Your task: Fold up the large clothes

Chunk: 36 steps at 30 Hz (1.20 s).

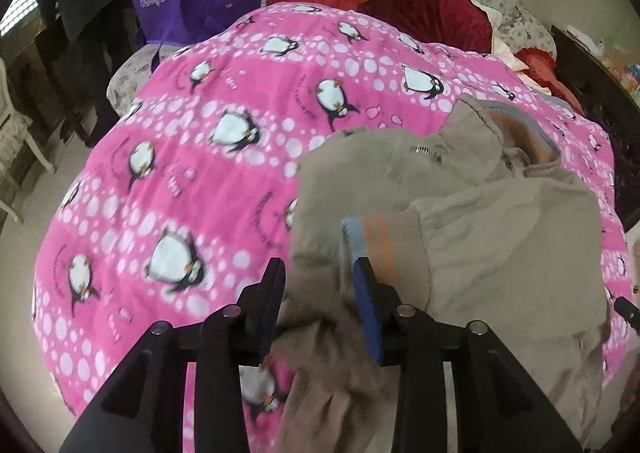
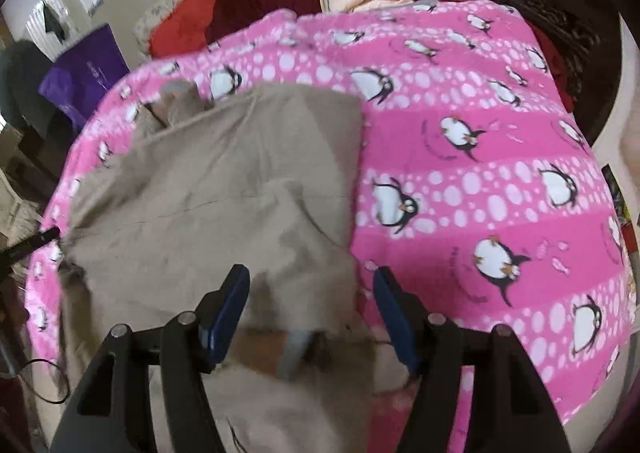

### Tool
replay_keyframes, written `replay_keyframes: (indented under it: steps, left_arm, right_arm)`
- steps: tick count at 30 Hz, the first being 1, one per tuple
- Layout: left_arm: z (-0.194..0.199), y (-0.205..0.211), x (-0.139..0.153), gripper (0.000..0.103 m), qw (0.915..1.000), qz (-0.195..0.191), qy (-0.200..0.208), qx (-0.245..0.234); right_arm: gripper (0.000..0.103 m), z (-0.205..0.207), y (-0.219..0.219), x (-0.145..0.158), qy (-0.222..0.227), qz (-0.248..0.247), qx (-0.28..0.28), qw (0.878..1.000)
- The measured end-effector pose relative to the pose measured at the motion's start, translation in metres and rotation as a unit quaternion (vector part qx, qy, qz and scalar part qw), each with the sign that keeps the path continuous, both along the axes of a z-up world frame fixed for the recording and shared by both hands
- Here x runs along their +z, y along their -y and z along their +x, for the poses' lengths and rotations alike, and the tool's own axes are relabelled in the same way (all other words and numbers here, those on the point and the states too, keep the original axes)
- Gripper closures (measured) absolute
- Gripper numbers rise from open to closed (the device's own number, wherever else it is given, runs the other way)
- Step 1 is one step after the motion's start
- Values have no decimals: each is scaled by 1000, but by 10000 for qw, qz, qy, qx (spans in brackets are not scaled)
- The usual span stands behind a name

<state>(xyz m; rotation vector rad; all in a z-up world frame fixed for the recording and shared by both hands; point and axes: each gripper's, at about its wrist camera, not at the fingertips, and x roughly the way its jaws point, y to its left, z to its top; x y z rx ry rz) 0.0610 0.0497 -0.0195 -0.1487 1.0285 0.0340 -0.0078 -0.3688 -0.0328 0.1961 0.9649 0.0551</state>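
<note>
Lying crumpled on the pink penguin blanket (image 1: 192, 189) is the tan jacket (image 1: 500, 237); left hand-held gripper (image 1: 320, 273) stands parted over its edge; right hand-held gripper (image 2: 312, 281) gapes wide above it, gripping nothing.

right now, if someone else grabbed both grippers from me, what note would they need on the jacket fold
Left gripper: jaws apart, the jacket's cuffed sleeve end lies between them, not clamped.
Right gripper: open, hovering over the near edge of the tan jacket, holding nothing.
The jacket lies on the pink penguin blanket on the bed, collar at the far end, body partly folded with a sleeve brought across it.
Done: first fold-ins, judging by the layers.
Left: smooth the wrinkles, fold the near end up toward the collar, tidy the bundle.
</note>
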Motion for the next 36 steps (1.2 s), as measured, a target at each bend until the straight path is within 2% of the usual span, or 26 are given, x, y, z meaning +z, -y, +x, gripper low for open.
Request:
replay_keyframes:
  steps: [1,5,12,16,19,21,23,24,26,27,28,29,30,33,36]
  left_arm:
    - [-5,-3,-1,80,10000,-57,-22,-8]
    - [-30,-8,-11,79,9990,-300,-269,-211]
    - [-77,-8,-29,79,9965,-312,-608,-486]
    - [-85,-3,-43,79,9949,-289,-747,-617]
    - [-81,1,-59,79,9921,-471,-941,-680]
    - [-83,3,-60,79,9931,-449,-864,-654]
    - [-85,3,-57,91,9929,-449,-833,-715]
    - [-87,1,-55,103,9933,-473,-807,-682]
    - [-96,-9,-48,103,9938,-628,-685,-609]
    - [-103,-14,-43,103,9947,-616,-586,-583]
    - [-112,-19,-38,103,9958,-564,-494,-526]
    - [-119,-24,-34,103,9963,-555,-446,-474]
    - [-129,-31,-32,103,9968,-573,-401,-390]
    - [-148,-50,-35,103,9968,-653,-407,-222]
    - [-147,-50,-47,103,9959,-722,-531,-81]
  right_arm:
    - [29,-1,4,2,-29,74,-23,10000]
    - [28,-16,11,-8,-193,275,70,9994]
    - [26,-56,9,-34,-589,445,376,9966]
    - [25,-73,12,-43,-682,444,360,9960]
    - [25,-82,15,-49,-676,595,280,9955]
    - [25,-84,14,-53,-674,722,270,9947]
    - [25,-87,10,-57,-705,718,288,9945]
    - [25,-88,8,-58,-685,690,297,9948]
    - [25,-90,4,-59,-611,658,321,9954]
    - [29,-91,2,-59,-593,614,343,9958]
    - [51,-93,-2,-58,-551,449,380,9967]
    - [67,-97,-7,-54,-461,190,412,9979]
    - [91,-100,-9,-50,-339,76,440,9984]
    - [99,-108,-7,-39,-149,-45,450,9989]
    - [100,-105,1,-48,-345,-214,233,9989]
